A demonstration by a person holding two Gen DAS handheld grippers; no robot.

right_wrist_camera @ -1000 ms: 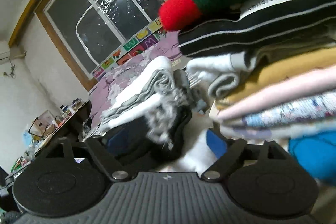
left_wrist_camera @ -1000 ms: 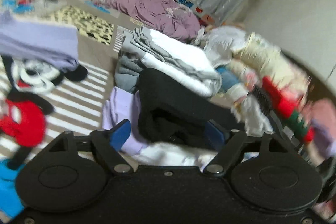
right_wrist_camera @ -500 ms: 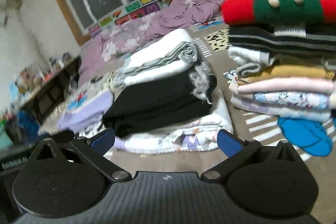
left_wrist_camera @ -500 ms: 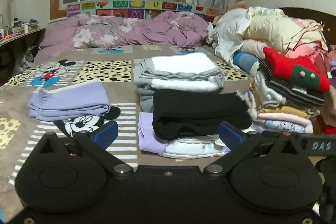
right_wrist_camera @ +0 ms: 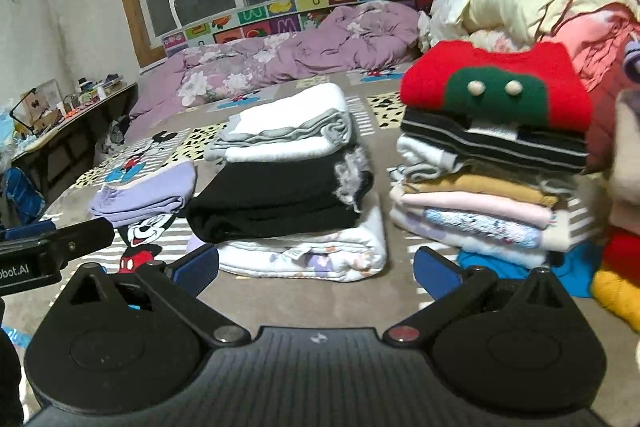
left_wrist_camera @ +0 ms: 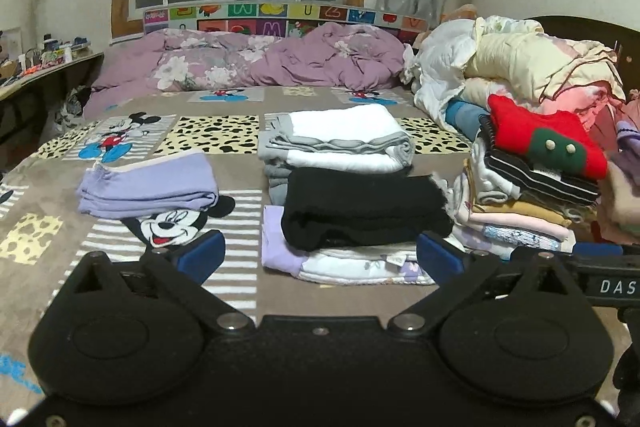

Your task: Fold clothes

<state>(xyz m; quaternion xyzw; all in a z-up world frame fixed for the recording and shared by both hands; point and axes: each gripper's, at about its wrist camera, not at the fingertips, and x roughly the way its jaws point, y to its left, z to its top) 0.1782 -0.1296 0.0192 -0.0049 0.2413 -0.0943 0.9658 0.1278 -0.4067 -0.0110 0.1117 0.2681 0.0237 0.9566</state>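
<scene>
A folded black garment [left_wrist_camera: 366, 213] [right_wrist_camera: 276, 195] lies on top of a folded white and lilac printed piece [left_wrist_camera: 344, 263] [right_wrist_camera: 308, 253] on the bed. Behind it sits a folded white and grey stack [left_wrist_camera: 340, 141] [right_wrist_camera: 288, 129]. My left gripper [left_wrist_camera: 320, 257] hangs open just in front of this pile, with nothing between its blue-padded fingers [left_wrist_camera: 202, 253]. My right gripper [right_wrist_camera: 316, 269] is open too and holds nothing, in front of the same pile. In the right wrist view the left gripper's arm shows at the left edge.
A tall stack of folded clothes topped by a red and green sweater [left_wrist_camera: 548, 141] [right_wrist_camera: 496, 85] stands to the right. A folded lilac garment [left_wrist_camera: 148, 185] [right_wrist_camera: 146, 195] lies to the left. A purple floral duvet [left_wrist_camera: 256, 61] and a heap of unfolded bedding [left_wrist_camera: 516, 61] fill the back.
Both grippers let go of the black garment, opened wider and drew back and up from the pile. The views levelled out and now take in the whole bed.
</scene>
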